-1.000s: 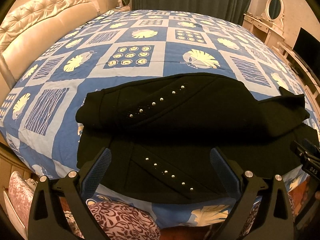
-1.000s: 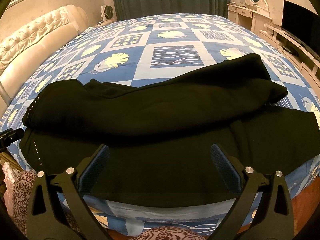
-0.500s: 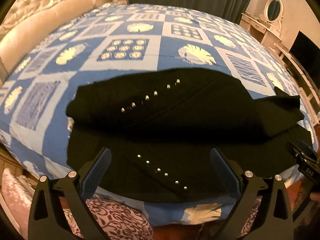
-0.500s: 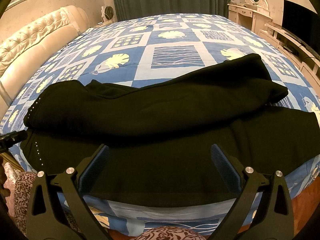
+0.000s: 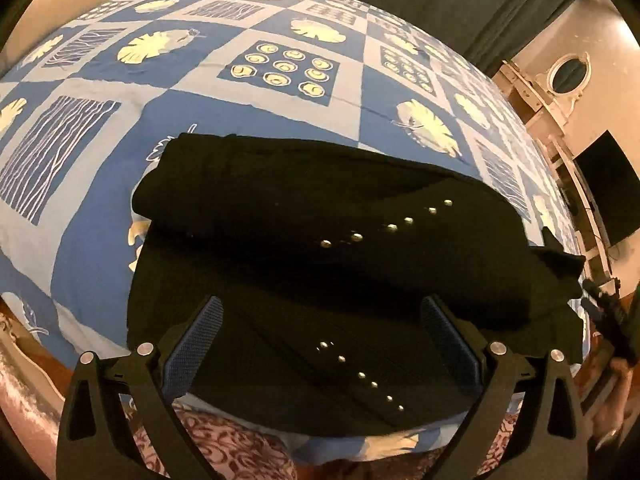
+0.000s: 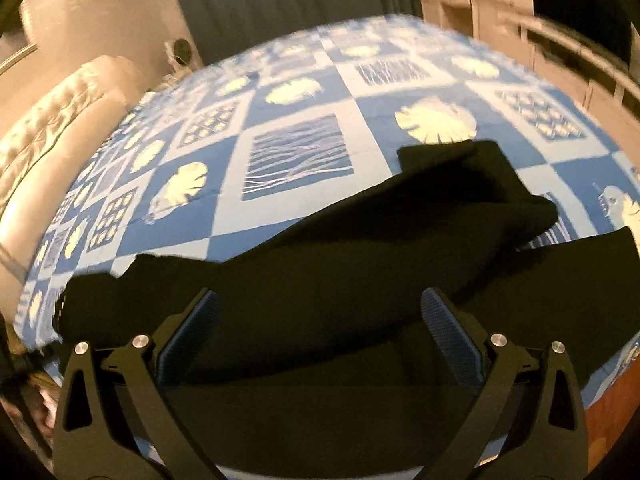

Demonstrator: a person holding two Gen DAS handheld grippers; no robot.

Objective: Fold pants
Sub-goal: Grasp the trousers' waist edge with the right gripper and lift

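Now, pants: black pants lie across the near edge of the bed, filling the lower half of both frames, one leg folded over the other.
Studs: a silver stud row on the upper layer, another lower centre.
Left gripper: left gripper hangs over the studded end, jaws wide apart, gripping nothing.
Right gripper: right gripper over the plain legs, jaws spread, empty.
Bedspread: blue patterned bedspread beneath.
Headboard: cream tufted headboard, left of frame.
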